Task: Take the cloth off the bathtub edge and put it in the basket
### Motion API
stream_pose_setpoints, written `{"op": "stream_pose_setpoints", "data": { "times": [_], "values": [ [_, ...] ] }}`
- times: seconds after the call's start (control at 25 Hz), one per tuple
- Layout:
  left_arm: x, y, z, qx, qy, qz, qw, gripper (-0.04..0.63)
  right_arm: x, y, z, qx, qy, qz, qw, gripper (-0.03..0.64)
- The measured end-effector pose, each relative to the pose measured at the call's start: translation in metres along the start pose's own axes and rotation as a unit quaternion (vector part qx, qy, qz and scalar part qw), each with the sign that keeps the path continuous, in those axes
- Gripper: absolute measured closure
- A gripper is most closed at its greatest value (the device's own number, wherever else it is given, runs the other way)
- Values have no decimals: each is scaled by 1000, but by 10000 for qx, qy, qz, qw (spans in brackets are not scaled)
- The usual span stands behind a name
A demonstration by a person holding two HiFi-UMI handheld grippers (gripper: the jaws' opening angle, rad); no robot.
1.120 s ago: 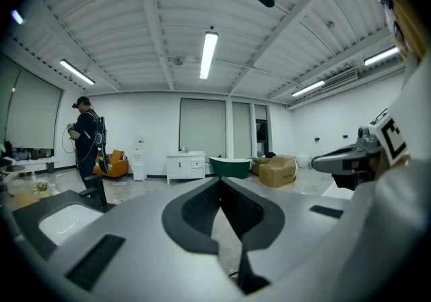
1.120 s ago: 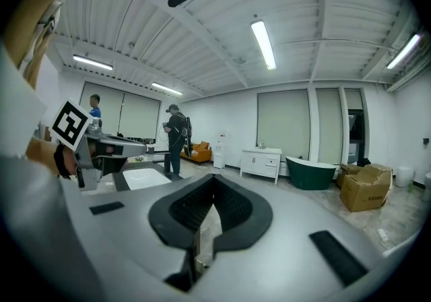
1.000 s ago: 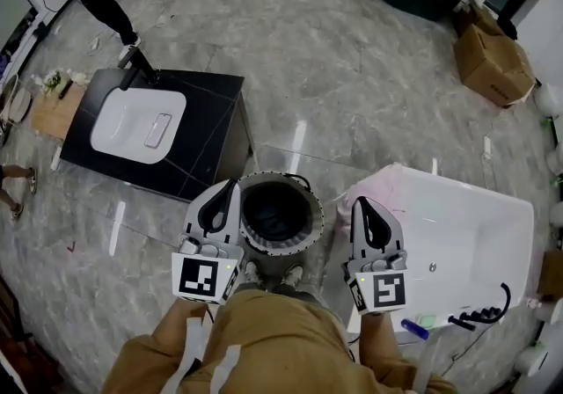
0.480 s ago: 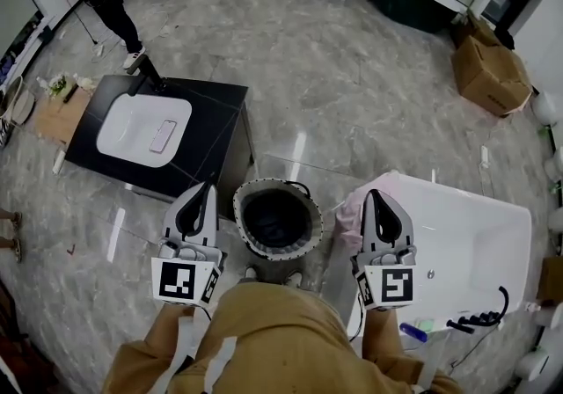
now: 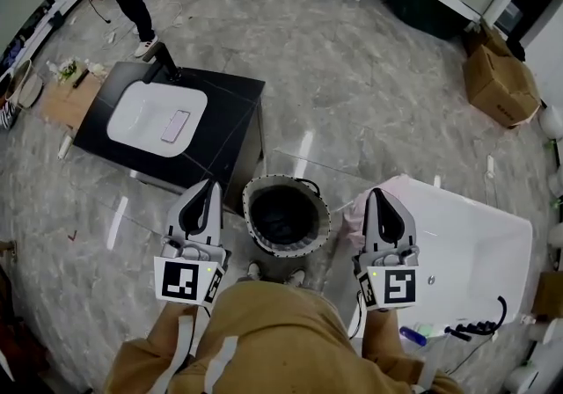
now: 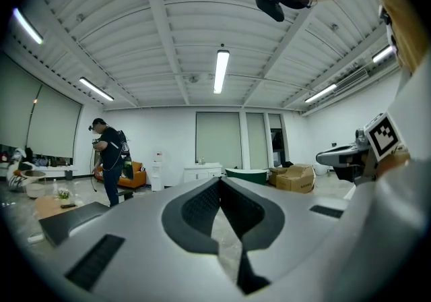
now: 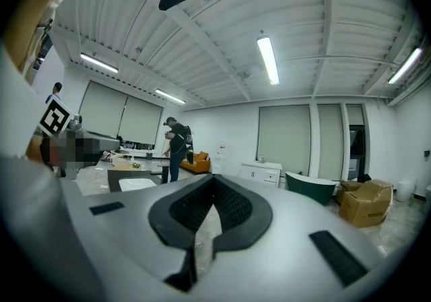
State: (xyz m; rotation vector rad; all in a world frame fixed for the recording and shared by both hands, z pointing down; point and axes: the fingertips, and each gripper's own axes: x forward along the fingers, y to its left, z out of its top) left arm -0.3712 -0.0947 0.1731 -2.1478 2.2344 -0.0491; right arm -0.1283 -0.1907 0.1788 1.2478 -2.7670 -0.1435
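- Grey shiny floor [image 5: 369, 76] fills a big room. A white bathtub [image 5: 475, 243] sits low on the right. A round basket [image 5: 249, 207] stands just beside its corner.
- A black sink stand [image 5: 237, 111] is on the other side of the basket.
- The pink cloth [image 5: 352, 215] hangs over the bathtub edge, at the corner next to the basket. The right hand-held gripper [image 5: 376, 193] hides part of it. No pink shows inside the basket, which looks dark.
- The left hand-held gripper [image 5: 210, 185] has its jaws pressed together with nothing in them. It points out level, on the left of the basket.
- The right hand-held gripper has its jaws together too, with nothing between them. It is held over the cloth's corner of the tub.
- I think the cloth is soft, light and floppy. It will not break. It will sag and hang down when it is lifted.
- The tub edge looks smooth, so the cloth may slip off if it is only pushed.
- A good place to pinch looks like the bunched fold on top of the edge, where the cloth is thick. The jaws must open for that.
- A thin corner could slide out of the jaws. A loose end could catch on the basket rim.
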Motion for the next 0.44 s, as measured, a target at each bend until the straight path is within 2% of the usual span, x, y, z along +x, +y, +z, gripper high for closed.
{"op": "stream_pose_setpoints", "data": {
  "times": [0.2, 0.44],
  "values": [
    [-12, 13, -3, -19, 18, 123, 9999, 589, 9, 21, 6, -13, -73, 206, 9998, 612],
    [-20, 25, -2, -33, 9, 163, 9999, 589, 11, 33, 10, -47, -41, 244, 9997, 612]
  ]
}}
